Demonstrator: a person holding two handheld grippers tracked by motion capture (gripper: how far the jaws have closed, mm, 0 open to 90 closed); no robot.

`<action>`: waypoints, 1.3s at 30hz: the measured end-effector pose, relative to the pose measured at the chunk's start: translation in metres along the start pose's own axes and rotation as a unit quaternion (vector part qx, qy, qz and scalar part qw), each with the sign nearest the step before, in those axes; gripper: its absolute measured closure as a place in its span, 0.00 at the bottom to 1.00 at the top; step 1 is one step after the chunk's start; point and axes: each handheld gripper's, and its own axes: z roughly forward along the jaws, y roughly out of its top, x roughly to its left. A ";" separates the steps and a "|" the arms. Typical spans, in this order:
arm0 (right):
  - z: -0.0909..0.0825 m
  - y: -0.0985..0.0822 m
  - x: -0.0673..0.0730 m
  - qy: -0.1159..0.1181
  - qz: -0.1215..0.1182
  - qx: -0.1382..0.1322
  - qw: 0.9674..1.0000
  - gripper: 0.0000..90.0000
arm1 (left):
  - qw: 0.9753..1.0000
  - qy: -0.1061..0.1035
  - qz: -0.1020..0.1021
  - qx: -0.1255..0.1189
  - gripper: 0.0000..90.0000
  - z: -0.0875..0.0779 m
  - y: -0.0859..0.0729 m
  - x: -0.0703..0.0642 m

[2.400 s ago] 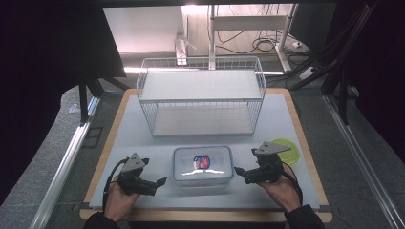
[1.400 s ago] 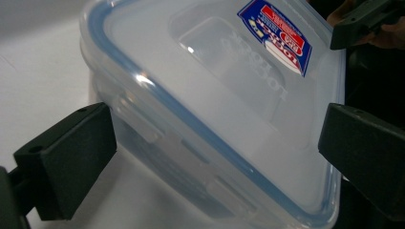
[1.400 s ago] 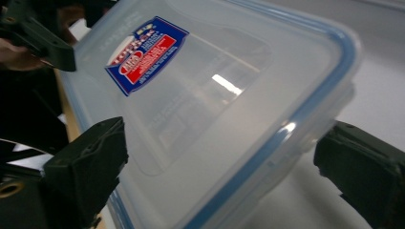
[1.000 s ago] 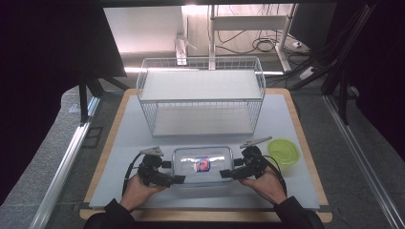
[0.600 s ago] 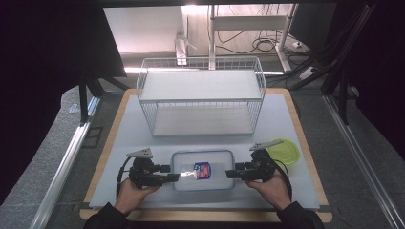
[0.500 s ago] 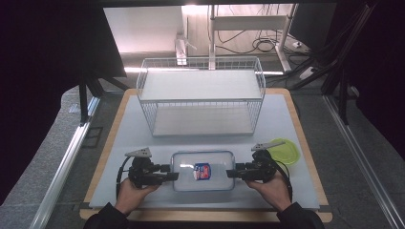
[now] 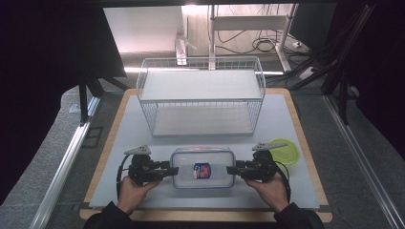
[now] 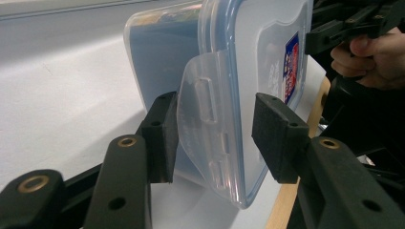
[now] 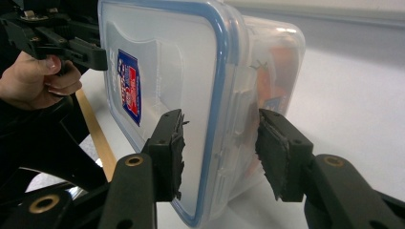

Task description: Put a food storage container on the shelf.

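Note:
A clear plastic container (image 7: 203, 167) with a blue-rimmed lid and a red and blue label lies at the front of the white mat. My left gripper (image 7: 173, 170) is at its left end and my right gripper (image 7: 231, 170) at its right end. In the left gripper view the jaws (image 8: 215, 138) have just been closing. One pad presses the latch flap (image 8: 205, 124) and the other sits at the rim of the lid (image 8: 258, 57). In the right gripper view the jaws (image 9: 219, 155), also just closing, clamp the other end of the container (image 9: 167, 62).
A white wire basket shelf (image 7: 200, 95) stands behind the container at mid table. A green round dish (image 7: 285, 151) lies just behind my right hand. The white mat (image 7: 129, 133) rests on a wooden board whose edge (image 7: 300, 129) runs along the right.
Both grippers drew back from over the lid to the container's two ends. Their jaws have narrowed around those ends. The container has stayed in place.

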 end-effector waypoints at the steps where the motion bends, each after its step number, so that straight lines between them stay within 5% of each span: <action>1: -0.001 0.001 0.000 0.000 -0.001 -0.005 1.000 0.60 | 1.000 0.002 0.003 -0.002 0.59 0.000 0.001 -0.001; 24: -0.025 0.052 0.009 0.002 -0.034 -0.066 0.997 0.60 | 0.998 0.027 0.052 -0.033 0.58 -0.023 0.060 -0.016; 39: -0.034 0.090 0.014 0.003 -0.053 -0.081 0.995 0.60 | 0.996 0.043 0.069 -0.047 0.58 -0.040 0.098 -0.022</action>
